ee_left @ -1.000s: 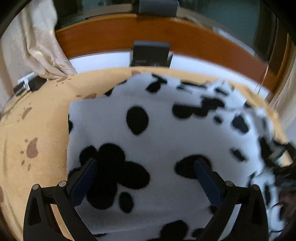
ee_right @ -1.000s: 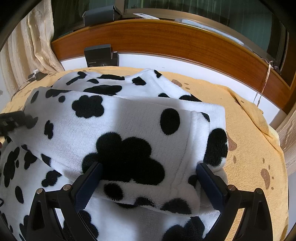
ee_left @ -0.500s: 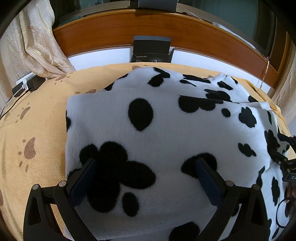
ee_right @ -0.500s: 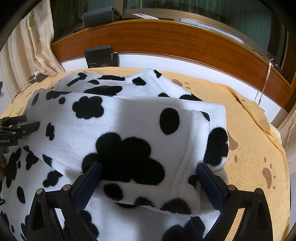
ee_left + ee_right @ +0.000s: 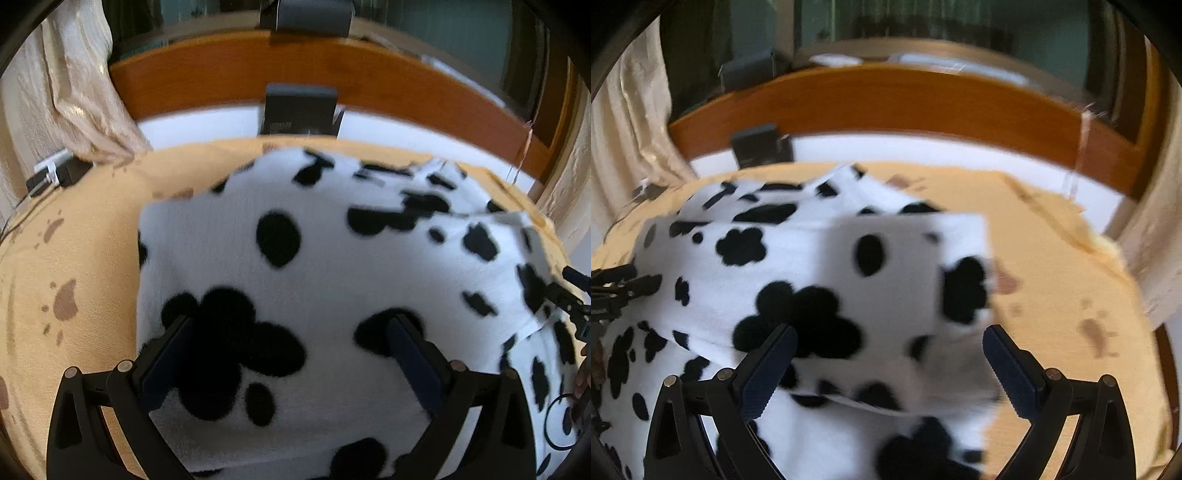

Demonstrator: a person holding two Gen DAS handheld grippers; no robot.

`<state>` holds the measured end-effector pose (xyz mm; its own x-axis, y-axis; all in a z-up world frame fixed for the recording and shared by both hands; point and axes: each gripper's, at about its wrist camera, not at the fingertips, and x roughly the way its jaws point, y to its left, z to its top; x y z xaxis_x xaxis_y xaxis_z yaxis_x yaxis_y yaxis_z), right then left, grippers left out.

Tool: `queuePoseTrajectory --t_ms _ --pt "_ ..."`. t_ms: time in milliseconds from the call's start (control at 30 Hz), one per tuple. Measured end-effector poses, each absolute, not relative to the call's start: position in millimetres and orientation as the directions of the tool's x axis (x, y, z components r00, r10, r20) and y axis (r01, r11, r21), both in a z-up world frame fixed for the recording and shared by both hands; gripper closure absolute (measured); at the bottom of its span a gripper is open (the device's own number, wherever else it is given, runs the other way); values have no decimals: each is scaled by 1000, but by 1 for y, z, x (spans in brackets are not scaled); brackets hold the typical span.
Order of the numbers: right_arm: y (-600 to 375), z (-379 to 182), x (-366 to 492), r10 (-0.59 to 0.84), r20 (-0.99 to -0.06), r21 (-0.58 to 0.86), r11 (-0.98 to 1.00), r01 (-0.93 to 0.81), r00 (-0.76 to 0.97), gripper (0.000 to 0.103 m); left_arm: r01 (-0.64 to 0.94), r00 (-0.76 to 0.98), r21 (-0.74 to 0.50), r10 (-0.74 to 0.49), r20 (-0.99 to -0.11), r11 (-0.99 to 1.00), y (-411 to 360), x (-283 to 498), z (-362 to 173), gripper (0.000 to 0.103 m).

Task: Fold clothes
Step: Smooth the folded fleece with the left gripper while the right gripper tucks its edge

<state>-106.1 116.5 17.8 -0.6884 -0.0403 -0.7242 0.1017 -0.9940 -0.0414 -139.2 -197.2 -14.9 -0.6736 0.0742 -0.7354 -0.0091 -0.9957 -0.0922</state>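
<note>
A white fleece garment [image 5: 332, 266] with black spots lies folded on a yellow bedspread [image 5: 74, 258]. My left gripper [image 5: 290, 358] is open, fingers spread wide just over the garment's near left part, with nothing pinched. In the right wrist view the same garment [image 5: 820, 251] shows a folded upper layer over a lower one. My right gripper [image 5: 886, 365] is open above its right end; the right finger [image 5: 1008, 369] stands past the cloth's edge, over the bedspread [image 5: 1052, 277]. Each gripper shows at the edge of the other's view: the right gripper [image 5: 569, 295] and the left gripper [image 5: 617, 291].
A wooden headboard [image 5: 369, 74] curves along the far side, with a black box [image 5: 299, 110] leaning at its foot. A cream curtain [image 5: 66, 92] hangs at the far left above a plug and cable [image 5: 51, 173]. Bare bedspread lies to the left and right of the garment.
The right wrist view is now blurred and has drawn back and to the right, so the garment's right edge sits inside the right finger. The left view has shifted only slightly.
</note>
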Motion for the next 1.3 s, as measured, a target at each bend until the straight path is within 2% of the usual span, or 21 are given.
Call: queuePoseTrajectory --t_ms 100,167,333,567,967,1067,1200,1300 --pt "124 24 -97 -8 -717 -69 -994 82 -697 1 -103 -704 -105 147 -694 -989 -182 -131 0 0" --pt "127 25 -95 25 -715 -107 -991 75 -698 1 -166 -695 -83 177 -697 -983 -169 -130 1 0" --pt "132 7 -102 88 -753 -178 -981 74 -652 1 -222 -635 67 92 -767 -973 -139 -138 -24 0" --pt "139 -5 -104 59 -786 -168 -978 121 -616 1 -225 -611 -5 145 -778 -974 -151 -140 -34 0" --pt "132 -1 -99 102 -792 -249 -954 166 -602 1 -228 -610 4 139 -780 -974 -148 -140 -35 0" --pt "128 11 -98 122 -769 -282 -946 162 -627 1 -226 -611 10 133 -780 -974 -147 -140 -35 0" --pt "118 38 -107 90 -716 -254 -957 138 -693 1 -225 -612 13 131 -780 -974 -146 -140 -35 0" --pt "113 47 -123 -68 -726 -78 -981 180 -684 1 -225 -612 12 132 -780 -974 -147 -140 -35 0"
